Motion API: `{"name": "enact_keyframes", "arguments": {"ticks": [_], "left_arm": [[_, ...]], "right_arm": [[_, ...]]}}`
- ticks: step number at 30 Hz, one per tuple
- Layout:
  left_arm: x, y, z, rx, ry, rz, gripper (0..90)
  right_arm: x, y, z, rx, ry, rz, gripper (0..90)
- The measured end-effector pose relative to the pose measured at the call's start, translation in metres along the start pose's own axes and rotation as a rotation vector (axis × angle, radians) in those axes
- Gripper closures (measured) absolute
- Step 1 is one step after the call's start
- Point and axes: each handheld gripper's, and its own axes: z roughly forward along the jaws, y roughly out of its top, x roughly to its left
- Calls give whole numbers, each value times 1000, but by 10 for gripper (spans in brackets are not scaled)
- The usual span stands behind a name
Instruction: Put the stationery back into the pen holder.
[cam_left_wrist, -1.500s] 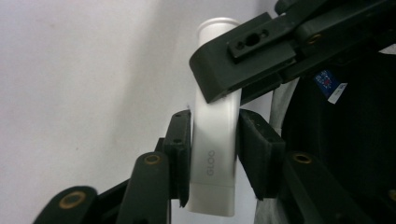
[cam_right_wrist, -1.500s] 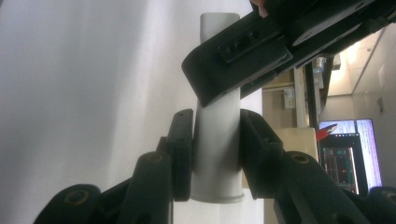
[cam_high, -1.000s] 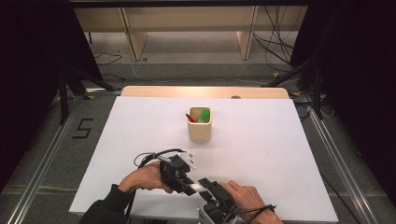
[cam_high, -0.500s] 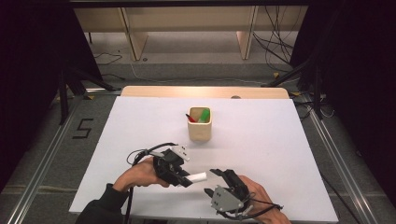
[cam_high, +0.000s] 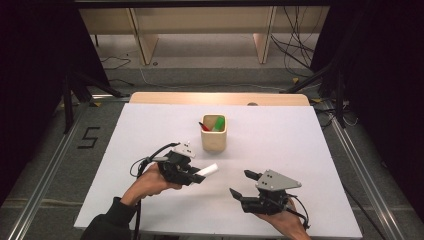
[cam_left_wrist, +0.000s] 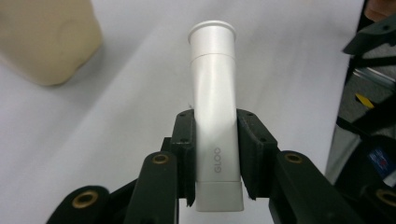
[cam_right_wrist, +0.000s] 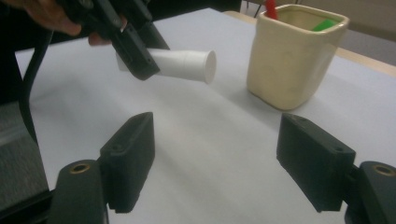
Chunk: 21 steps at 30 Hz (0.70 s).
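Observation:
A white glue stick (cam_left_wrist: 214, 93) marked GLOO is clamped between the pads of my left gripper (cam_left_wrist: 214, 154), cap end pointing away from the hand. In the high view the left gripper (cam_high: 195, 175) holds the stick (cam_high: 209, 170) just above the white table at front left. My right gripper (cam_high: 241, 183) hovers to its right, apart from it. Its jaws have just been opening and nothing sits between them. From the right gripper view, that gripper (cam_right_wrist: 219, 158) faces the stick (cam_right_wrist: 184, 65) across bare table.
A cream cup (cam_high: 214, 134) stands mid-table behind both grippers, holding a red pen (cam_high: 204, 126) and a green item (cam_high: 218, 123). The white table top (cam_high: 300, 150) spreads wide to the right and back. A dark floor with cables surrounds the table.
The right gripper has drawn away from the glue stick toward the right and its jaws have spread. The left gripper keeps its hold on the stick and has shifted slightly.

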Motion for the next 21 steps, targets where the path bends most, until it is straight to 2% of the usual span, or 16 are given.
{"name": "enact_keyframes", "arguments": {"ticks": [3,7,14,21], "left_arm": [[2,0,-1,-35,31,-24,702],[5,1,-1,-88,72,-56,703],[10,4,-3,-179,148,-110,703],[16,14,-5,-270,196,-170,703]], "right_arm": [[-4,-2,-4,-13,-9,44,271],[-6,-6,-6,-6,-18,61,272],[-6,-10,-10,-3,-28,65,272],[-6,-15,-18,-18,-55,79,259]]}}
